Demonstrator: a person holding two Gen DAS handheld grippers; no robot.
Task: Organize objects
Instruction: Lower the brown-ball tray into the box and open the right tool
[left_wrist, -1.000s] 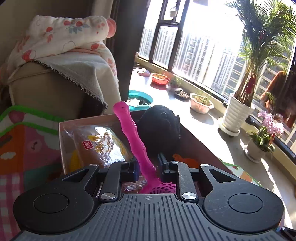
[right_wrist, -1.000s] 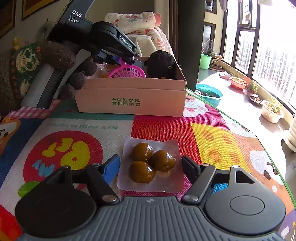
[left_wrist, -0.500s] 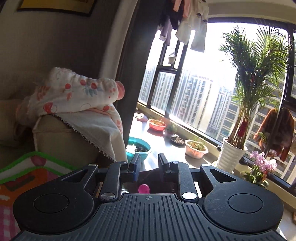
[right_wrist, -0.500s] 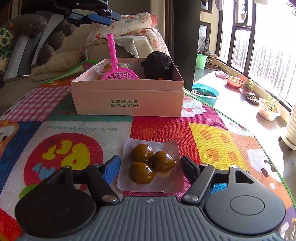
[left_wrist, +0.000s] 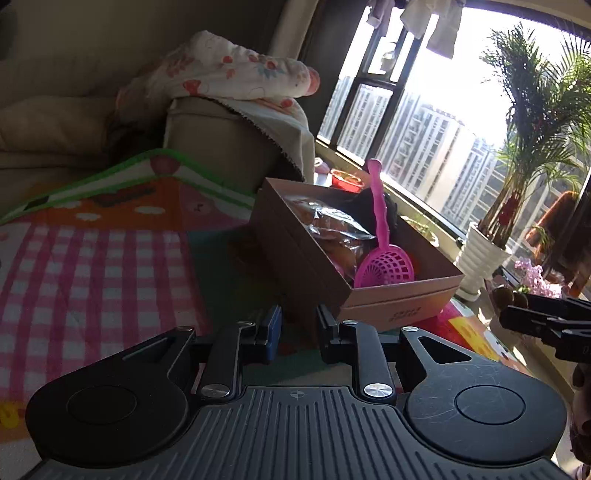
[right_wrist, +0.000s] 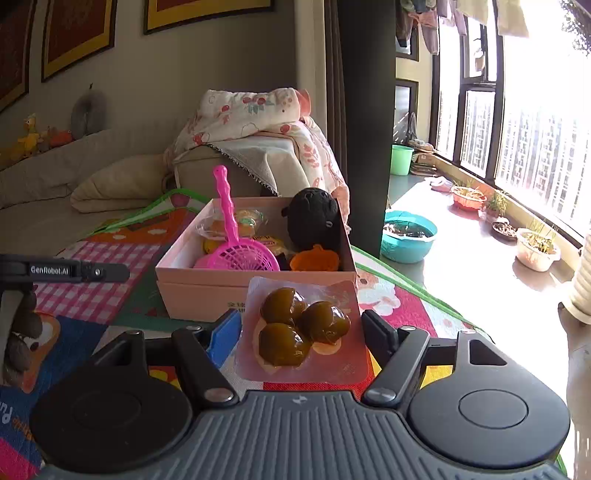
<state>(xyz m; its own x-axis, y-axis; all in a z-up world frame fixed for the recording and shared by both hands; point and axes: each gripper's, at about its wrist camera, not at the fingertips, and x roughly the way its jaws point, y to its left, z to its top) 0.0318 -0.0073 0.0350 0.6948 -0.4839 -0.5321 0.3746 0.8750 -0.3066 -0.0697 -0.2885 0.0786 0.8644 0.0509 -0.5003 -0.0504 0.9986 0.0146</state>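
Note:
A pink cardboard box (right_wrist: 255, 288) stands on the colourful mat and holds a pink scoop (right_wrist: 236, 243), a black plush toy (right_wrist: 314, 218), an orange piece (right_wrist: 314, 260) and wrapped snacks (right_wrist: 236, 221). My right gripper (right_wrist: 301, 328) is shut on a clear packet of brown balls (right_wrist: 303, 328) and holds it raised just in front of the box. My left gripper (left_wrist: 297, 328) is open and empty, low over the mat, left of the box (left_wrist: 369, 291). The scoop (left_wrist: 384, 243) also shows in the left wrist view.
The colourful play mat (right_wrist: 406, 314) covers the table. A sofa with a floral blanket (right_wrist: 251, 114) stands behind the box. A window ledge with a teal basin (right_wrist: 408, 236) and plant pots (right_wrist: 537, 249) runs along the right.
My left gripper let go of the pink scoop in the box, drew away and came down to the left of the box. My right gripper lifted the packet off the mat towards the box.

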